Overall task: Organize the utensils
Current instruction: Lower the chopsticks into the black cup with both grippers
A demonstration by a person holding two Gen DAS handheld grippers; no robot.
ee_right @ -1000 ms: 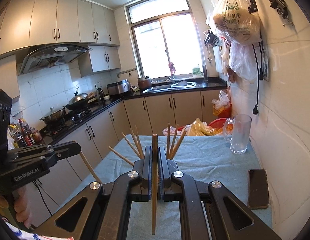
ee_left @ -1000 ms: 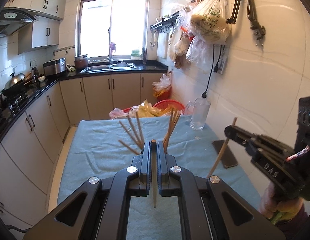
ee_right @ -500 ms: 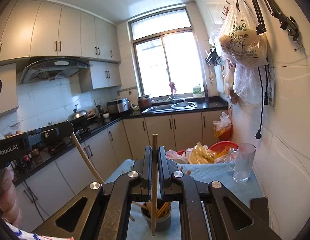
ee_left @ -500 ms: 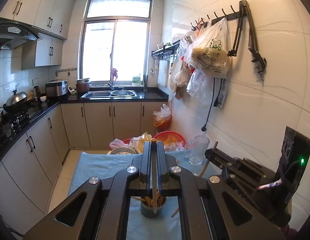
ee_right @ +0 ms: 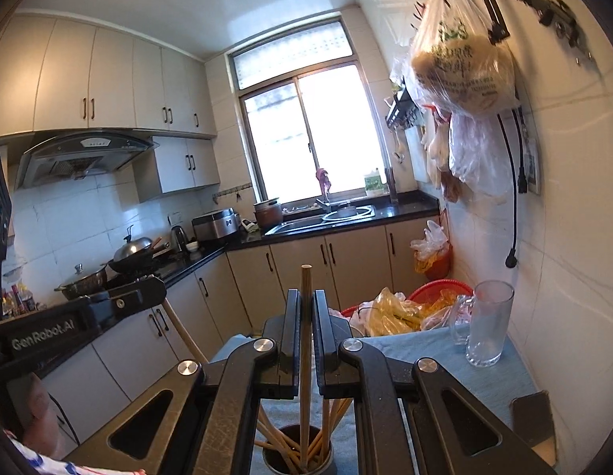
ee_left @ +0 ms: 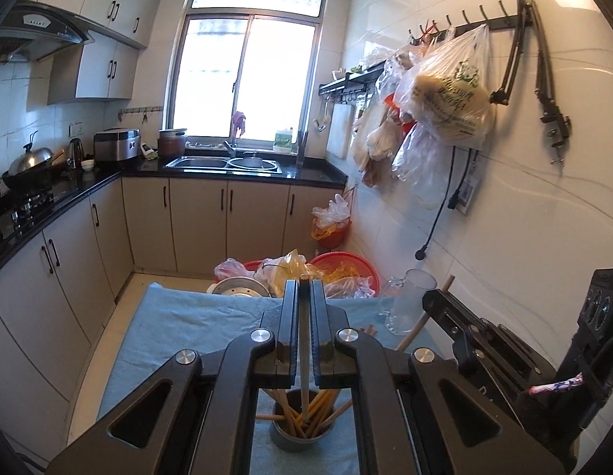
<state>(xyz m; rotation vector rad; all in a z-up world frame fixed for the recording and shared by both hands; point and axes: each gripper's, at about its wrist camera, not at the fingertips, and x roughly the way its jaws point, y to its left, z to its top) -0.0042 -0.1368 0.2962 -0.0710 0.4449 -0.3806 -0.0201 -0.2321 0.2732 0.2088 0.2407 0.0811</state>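
A single wooden chopstick (ee_left: 304, 352) is clamped upright between the closed jaws of the left gripper (ee_left: 305, 289), its lower end reaching into the dark cup (ee_left: 302, 437) of chopsticks standing on the blue table cloth (ee_left: 175, 328). Another chopstick (ee_right: 306, 360) is likewise pinched by the right gripper (ee_right: 306, 297), its tip lowered inside the same cup. A glass mug (ee_right: 486, 322) is seen near the wall.

You've got a pale wooden chopstick (ee_left: 304, 356) standing upright, its lower tip down among the others inside the holder (ee_left: 302, 433), a dark round cup on the blue cloth. A second chopstick (ee_right: 305, 360) stands upright too, its tip in the same cup (its top end pokes well up). The rest of the sticks (ee_right: 284, 449) lean fanned against the rim.
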